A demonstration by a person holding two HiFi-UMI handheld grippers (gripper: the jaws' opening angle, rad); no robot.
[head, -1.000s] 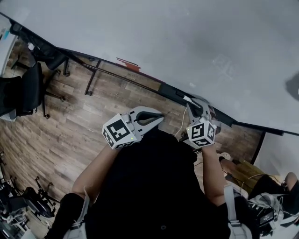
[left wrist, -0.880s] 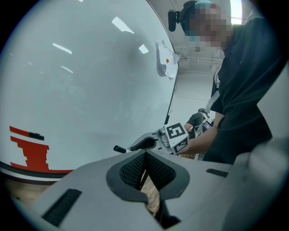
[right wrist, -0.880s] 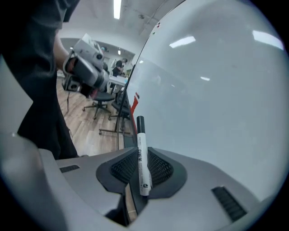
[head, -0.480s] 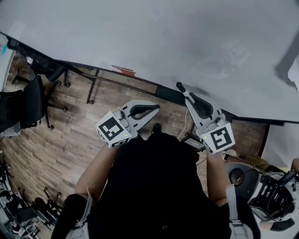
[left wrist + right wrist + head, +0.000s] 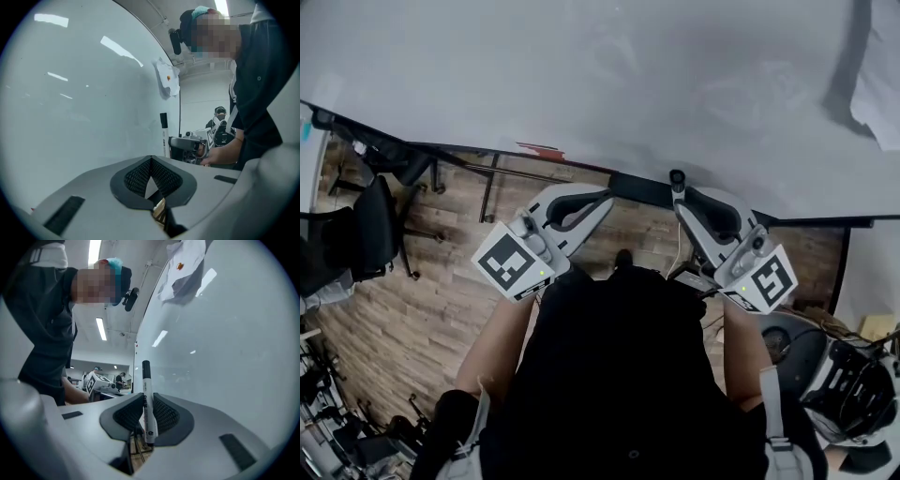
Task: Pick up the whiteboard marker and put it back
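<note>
The whiteboard marker [image 5: 148, 408], white body with a black cap, stands upright between the pads of my right gripper [image 5: 146, 401], which is shut on it. In the head view its black cap [image 5: 677, 176] pokes out past the right gripper [image 5: 681, 189], level with the dark ledge [image 5: 639, 187] under the whiteboard [image 5: 609, 75]. My left gripper [image 5: 151, 160] is shut with nothing between its pads; it sits a little left of the right one [image 5: 605, 199]. From the left gripper view I see the marker [image 5: 163, 133] held up close to the board.
A crumpled sheet [image 5: 877, 103] is stuck on the board at the upper right. A small red item [image 5: 542, 150] lies along the ledge. An office chair [image 5: 356, 216] stands on the wood floor [image 5: 422, 281] at left, and equipment [image 5: 853, 384] sits at lower right.
Both grippers have risen toward the whiteboard. The right gripper has turned and carried the marker up level with the ledge. The left gripper stays shut and empty.
</note>
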